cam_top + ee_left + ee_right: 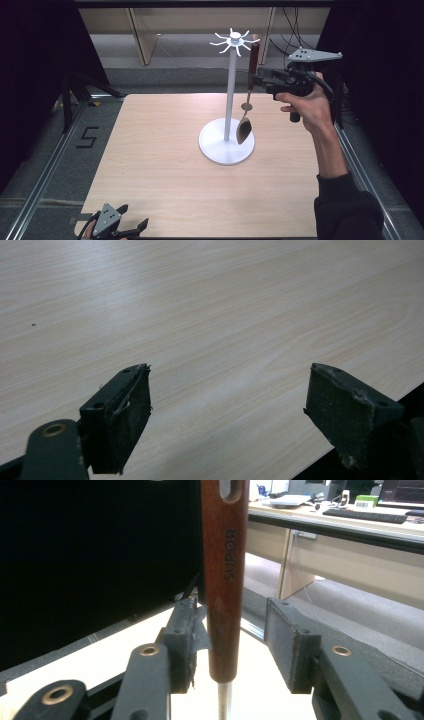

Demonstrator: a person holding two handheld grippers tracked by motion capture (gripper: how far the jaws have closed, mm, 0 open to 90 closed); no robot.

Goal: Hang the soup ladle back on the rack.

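A white stand (229, 90) with a crown of hooks rises from a round base (220, 150) at the table's far middle. A spoon hangs upright beside the pole, its reddish wooden handle (253, 60) up at one hook and its bowl (243, 131) just above the base. My right gripper (257, 79) is level with the handle's lower part. In the right gripper view the handle (223, 580) stands between the jaws of the right gripper (232, 640), with a clear gap to the right pad (282, 640). My left gripper (132, 227) (227, 405) rests open at the near left edge, nothing between its jaws.
The light wooden table (165, 170) has metal rails along both sides. Dark curtains flank it, and wooden furniture (145, 35) stands behind. A desk with office gear (360, 515) lies far off in the right gripper view.
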